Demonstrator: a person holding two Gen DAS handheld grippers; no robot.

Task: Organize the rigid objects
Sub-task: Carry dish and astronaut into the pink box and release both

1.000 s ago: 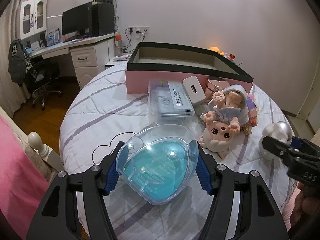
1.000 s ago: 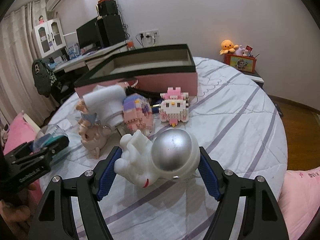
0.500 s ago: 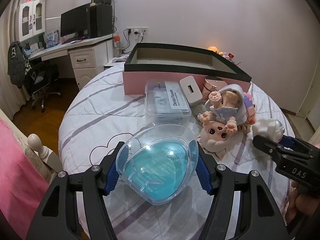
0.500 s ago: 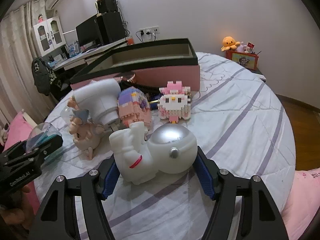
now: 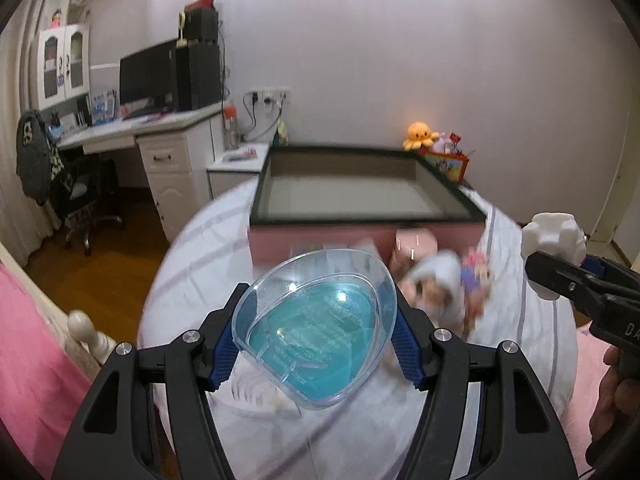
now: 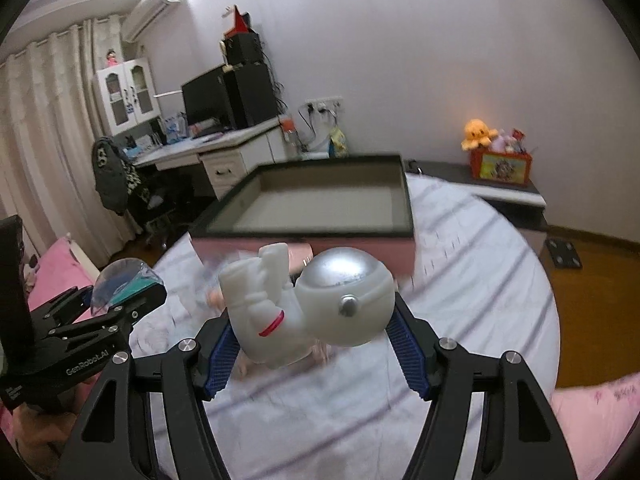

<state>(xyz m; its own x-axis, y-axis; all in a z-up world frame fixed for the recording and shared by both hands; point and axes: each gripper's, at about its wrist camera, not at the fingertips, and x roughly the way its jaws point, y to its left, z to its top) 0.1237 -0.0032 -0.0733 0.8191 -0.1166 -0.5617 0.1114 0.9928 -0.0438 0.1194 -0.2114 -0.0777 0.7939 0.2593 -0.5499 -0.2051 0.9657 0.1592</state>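
My left gripper (image 5: 318, 292) is shut on a clear heart-shaped plastic case (image 5: 320, 332) with a teal insert, held off the bed. My right gripper (image 6: 312, 312) is shut on a white astronaut figure (image 6: 344, 296) with a silver helmet, lying sideways between the pads, also in the air. In the left wrist view the right gripper (image 5: 560, 280) shows at the right edge with the astronaut's legs (image 5: 554, 236) sticking up. The left gripper (image 6: 132, 300) and case (image 6: 120, 276) appear at the left of the right wrist view. An open pink box with a black rim (image 5: 360, 221) (image 6: 304, 236) stands ahead, nothing inside.
Blurred toys, a doll and block figures (image 5: 436, 284), lie on the striped round bed (image 5: 200, 264) in front of the box. A desk with a monitor (image 5: 160, 128) and a chair (image 5: 80, 200) stand back left. An orange plush (image 5: 422, 134) sits on a side table. A bedpost knob (image 5: 82, 322) is near left.
Both grippers have risen with the case and the astronaut; the bed and toys dropped lower in view and the box's inside now shows. The astronaut turned between the right pads.
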